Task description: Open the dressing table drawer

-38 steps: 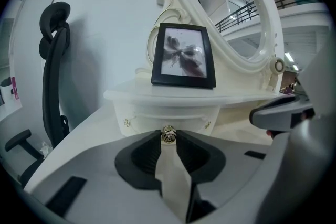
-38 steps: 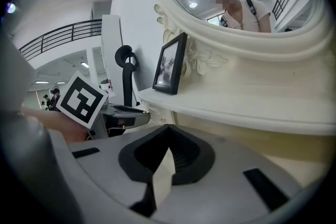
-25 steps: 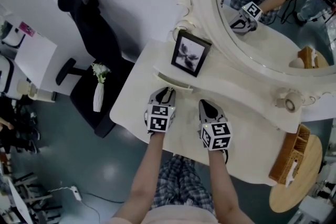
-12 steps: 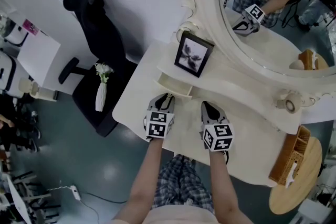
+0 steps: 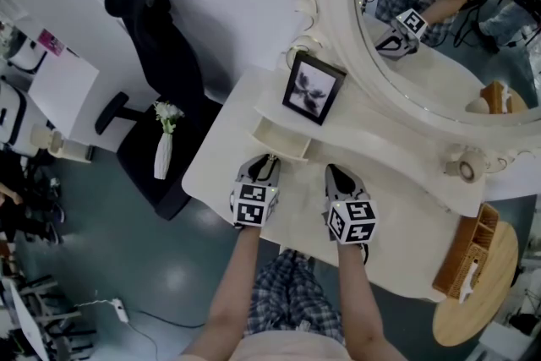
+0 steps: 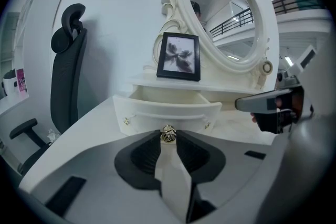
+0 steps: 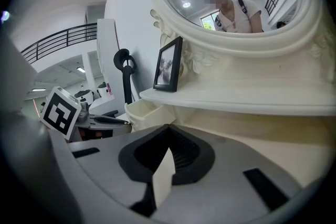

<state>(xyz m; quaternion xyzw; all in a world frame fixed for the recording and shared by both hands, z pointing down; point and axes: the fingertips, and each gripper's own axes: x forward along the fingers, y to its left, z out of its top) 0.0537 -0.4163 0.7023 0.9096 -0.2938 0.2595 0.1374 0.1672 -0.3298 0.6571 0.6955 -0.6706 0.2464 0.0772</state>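
The small cream drawer of the white dressing table stands pulled out, its hollow inside showing. My left gripper is shut on the drawer's little gold rose knob, which sits pinched at the pad tips in front of the curved drawer front. My right gripper rests over the tabletop to the right of it, shut with nothing between its pads. From the right gripper view the open drawer and the left gripper lie to the left.
A black-framed picture stands on the shelf above the drawer, below the oval mirror. A black office chair and a white vase with flowers are at the left. A wicker basket sits on a round wooden side table at the right.
The left gripper has drawn back toward me with the knob, and the drawer has slid further out from under the shelf. The right gripper has stayed where it was.
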